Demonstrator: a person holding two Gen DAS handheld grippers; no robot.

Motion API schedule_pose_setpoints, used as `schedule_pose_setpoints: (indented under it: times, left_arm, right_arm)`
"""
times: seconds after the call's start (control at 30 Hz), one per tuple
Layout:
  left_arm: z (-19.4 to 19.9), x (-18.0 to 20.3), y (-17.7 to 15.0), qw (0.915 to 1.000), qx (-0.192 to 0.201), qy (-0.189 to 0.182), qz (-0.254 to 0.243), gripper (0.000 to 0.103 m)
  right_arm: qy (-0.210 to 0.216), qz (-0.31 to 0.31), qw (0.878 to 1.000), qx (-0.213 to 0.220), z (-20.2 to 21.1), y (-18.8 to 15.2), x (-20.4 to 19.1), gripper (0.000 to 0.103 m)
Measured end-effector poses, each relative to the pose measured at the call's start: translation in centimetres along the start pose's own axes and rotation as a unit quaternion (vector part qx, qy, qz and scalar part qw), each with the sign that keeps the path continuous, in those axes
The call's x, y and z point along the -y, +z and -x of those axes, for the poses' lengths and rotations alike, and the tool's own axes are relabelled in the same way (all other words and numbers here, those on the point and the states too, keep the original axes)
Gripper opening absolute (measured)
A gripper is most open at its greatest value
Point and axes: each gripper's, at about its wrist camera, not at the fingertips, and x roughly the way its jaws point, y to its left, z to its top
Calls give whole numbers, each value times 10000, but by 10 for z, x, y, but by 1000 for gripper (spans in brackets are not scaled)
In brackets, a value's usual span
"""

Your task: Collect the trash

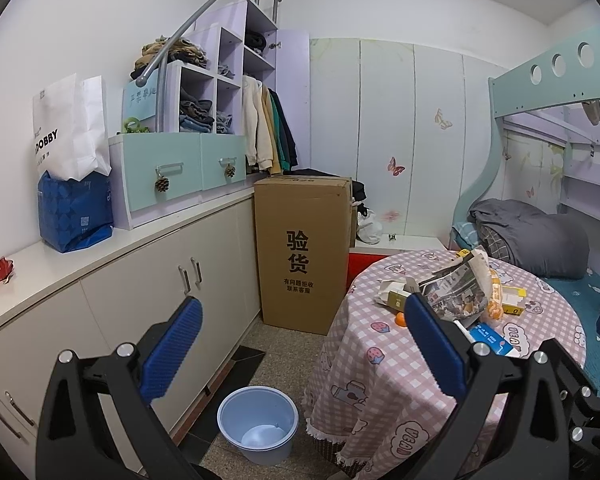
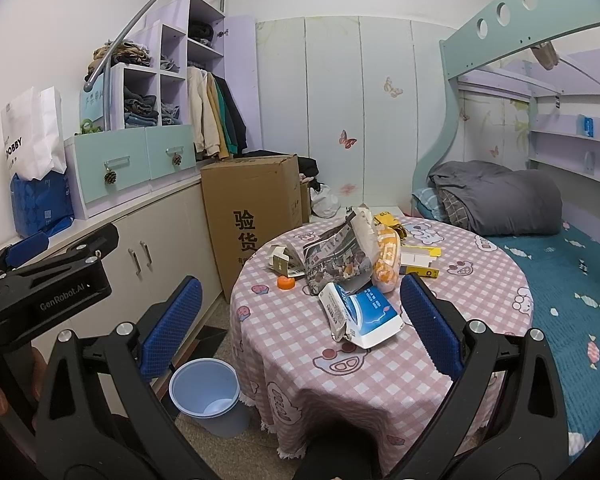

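Trash: crumpled newspaper bag [image 2: 337, 255], light, soft; pinch its top edge, 12 o'clock.
Bin [image 2: 205, 394]: 7 o'clock.
Left gripper [image 1: 305, 352]: released.
Right gripper [image 2: 300, 334]: released.

Left tool [image 1: 304, 340] and right tool [image 2: 300, 320] both gape wide, empty

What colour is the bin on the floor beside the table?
Pale blue, the bin has a lighter inside. It shows best in the left wrist view.

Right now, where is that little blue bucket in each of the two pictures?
Left wrist view: blue bucket at bottom centre, on the floor left of the round table.
Right wrist view: blue bucket at lower left, again left of the table.
Shared landmark: the tall cardboard box behind it.
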Motion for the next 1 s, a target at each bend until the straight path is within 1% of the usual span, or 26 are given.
schedule_pose_setpoints:
  times: [0.57,1.0]
  left_arm:
    - [-2,-9,-1,10000,-45,62,31,99]
    - [-3,-3,0,9999,-108,67,-7,99]
  right_arm:
    - [57,18,9999,-117,-3,0,-4,97]
    - [105,-49,9997,-202,-6,1,0,97]
